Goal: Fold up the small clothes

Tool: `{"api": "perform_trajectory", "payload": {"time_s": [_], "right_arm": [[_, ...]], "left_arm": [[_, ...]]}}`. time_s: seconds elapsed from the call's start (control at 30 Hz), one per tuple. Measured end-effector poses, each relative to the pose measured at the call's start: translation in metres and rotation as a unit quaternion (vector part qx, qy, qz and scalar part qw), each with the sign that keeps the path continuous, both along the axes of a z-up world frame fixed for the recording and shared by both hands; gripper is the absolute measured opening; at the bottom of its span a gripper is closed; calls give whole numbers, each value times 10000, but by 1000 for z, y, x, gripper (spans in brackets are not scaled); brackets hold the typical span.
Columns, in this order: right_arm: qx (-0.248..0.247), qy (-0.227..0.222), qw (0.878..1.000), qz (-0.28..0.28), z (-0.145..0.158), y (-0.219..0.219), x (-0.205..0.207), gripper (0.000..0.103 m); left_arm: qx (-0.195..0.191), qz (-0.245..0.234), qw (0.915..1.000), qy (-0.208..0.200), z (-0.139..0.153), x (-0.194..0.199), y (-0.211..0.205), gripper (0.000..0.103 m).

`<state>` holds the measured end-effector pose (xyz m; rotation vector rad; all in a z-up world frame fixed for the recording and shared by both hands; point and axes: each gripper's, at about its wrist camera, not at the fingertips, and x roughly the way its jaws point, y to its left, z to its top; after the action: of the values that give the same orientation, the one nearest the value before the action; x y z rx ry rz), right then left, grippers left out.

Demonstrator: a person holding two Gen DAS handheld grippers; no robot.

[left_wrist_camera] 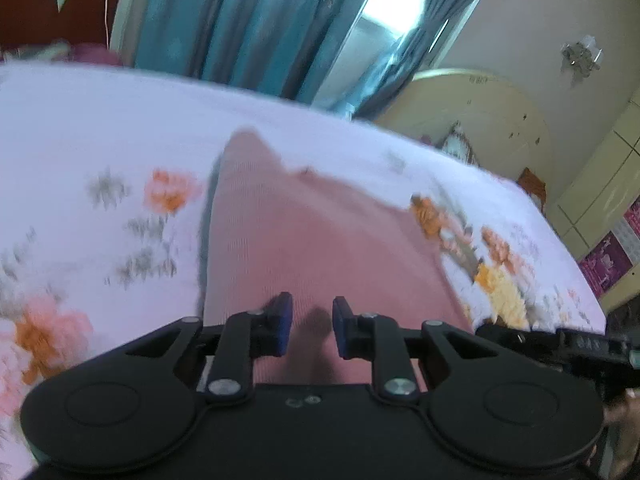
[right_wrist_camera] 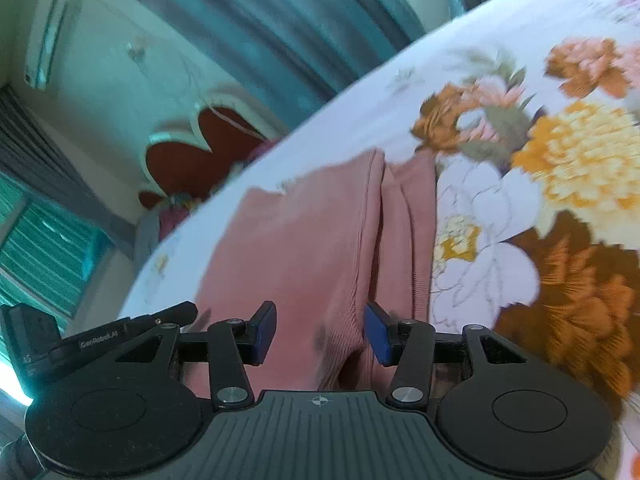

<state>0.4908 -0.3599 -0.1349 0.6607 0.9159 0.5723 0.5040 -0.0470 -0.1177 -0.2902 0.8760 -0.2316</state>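
A small pink ribbed garment point(left_wrist_camera: 288, 232) lies on the floral bedsheet point(left_wrist_camera: 100, 128). In the left wrist view my left gripper point(left_wrist_camera: 312, 326) is open just above the garment's near end, with nothing between its blue pads. In the right wrist view the same garment point(right_wrist_camera: 312, 248) shows a lengthwise fold or ridge down its middle. My right gripper point(right_wrist_camera: 320, 330) is open and straddles the near end of that ridge; the cloth sits between the pads, which are apart from it. The right gripper's body also shows at the right edge of the left wrist view point(left_wrist_camera: 560, 344).
The bed is covered by a white sheet with orange, yellow and pink flowers point(right_wrist_camera: 560, 152). Teal curtains point(left_wrist_camera: 240, 20) hang behind the far edge of the bed. A red and white headboard point(right_wrist_camera: 192, 152) stands at one end. A cream cupboard point(left_wrist_camera: 480, 120) stands beyond the bed.
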Motion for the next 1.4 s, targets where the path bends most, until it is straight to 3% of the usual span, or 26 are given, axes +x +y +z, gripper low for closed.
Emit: {"api": "perform_trajectory", "payload": {"time_s": [0.1,0.3,0.5,0.57,0.6,0.67,0.73,0.8,0.87,0.9,0.93,1.03,1.07,1.1,1.2,1.27,1.3,1.33,1.4], "right_arm": [[-100,226,9995,201,-12,13,20,49],[-221,331,9987,316,-16,25,42,49],[-368,323,9978,443,-12,42,54,49],[-629,206,9965,503,-8,49,54,19],[-776,124,9957,495,-7,52,53,8],[-1096,-258,9924,499,6,54,44,8],[-1113,-568,9916,329,27,43,34,8],[-1363,-805,9871,233,38,30,20,7],[-1675,-532,9842,201,13,27,18,7],[-1634,-230,9861,207,-8,27,21,8],[-1393,-216,9900,86,-14,24,20,8],[-1085,-267,9935,-228,-5,17,18,9],[-1118,-332,9928,-286,-1,14,18,25],[-1099,-426,9924,-367,1,10,21,50],[-587,-273,9963,-566,0,-1,45,53],[-670,-204,9956,-628,-1,0,62,53],[-751,-208,9951,-601,-1,3,68,47],[-864,-266,9945,-521,-2,6,71,9],[-1257,-814,9877,-440,12,11,62,6]], "left_arm": [[44,-159,9998,75,-6,0,-3,20],[52,-212,9992,-331,8,-2,18,20],[57,-402,9992,20,-12,23,23,20],[45,-450,9990,-9,-14,25,21,20],[9,-470,9989,-30,-14,25,22,20],[-124,-532,9984,-136,-11,24,23,20],[-211,-626,9976,-208,-6,21,22,20],[-110,-835,9961,-260,-1,17,12,20],[111,-1005,9949,-61,-10,19,0,20],[136,-1030,9946,67,-16,22,-3,20],[164,-1006,9948,77,-17,23,-4,20],[121,-1117,9937,19,-8,29,0,20],[111,-1167,9930,-125,-3,29,3,20],[116,-1185,9926,-248,1,32,5,20],[168,-1068,9939,-239,0,51,8,20],[156,-986,9947,-226,-4,64,9,20],[124,-954,9951,-208,-8,67,9,20],[104,-942,9953,-186,-12,70,10,19],[128,-970,9947,-309,-14,67,8,19]]}}
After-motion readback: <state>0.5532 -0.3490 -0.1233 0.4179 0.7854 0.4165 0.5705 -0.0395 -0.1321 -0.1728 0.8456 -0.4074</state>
